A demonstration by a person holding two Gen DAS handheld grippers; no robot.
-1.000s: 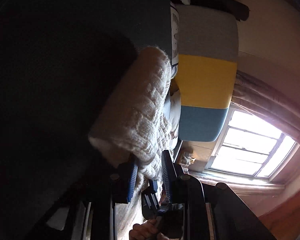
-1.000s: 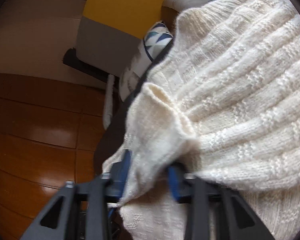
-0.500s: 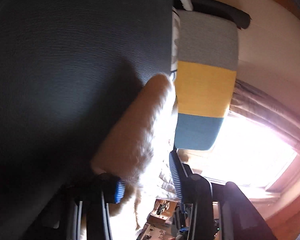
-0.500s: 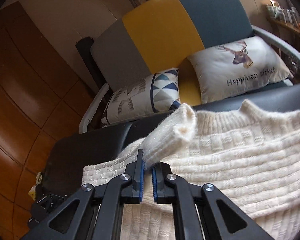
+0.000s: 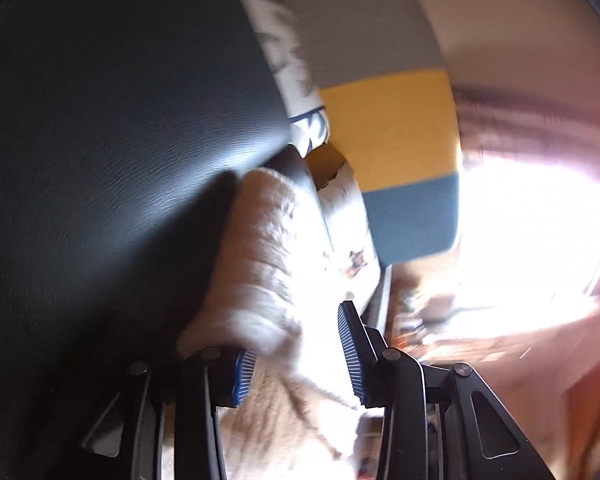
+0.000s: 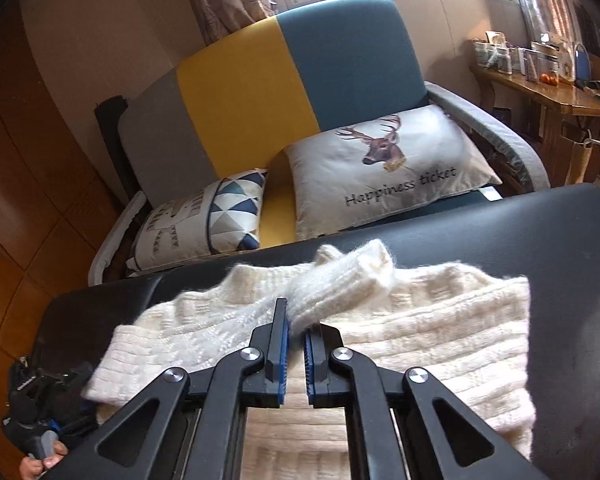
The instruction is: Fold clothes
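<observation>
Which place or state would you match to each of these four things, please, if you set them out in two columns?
Things:
1. sweater
2. deer cushion
3. left gripper
4. right gripper

Places or states:
A. jaws wide apart
B. pinching the sleeve
C. spread on the black table
D. on the armchair seat

Pairs: 1-C, 2-D, 3-A, 4-B

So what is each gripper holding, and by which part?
Right gripper pinches the white sweater's sleeve near its cuff. Left gripper is open, holding nothing.
</observation>
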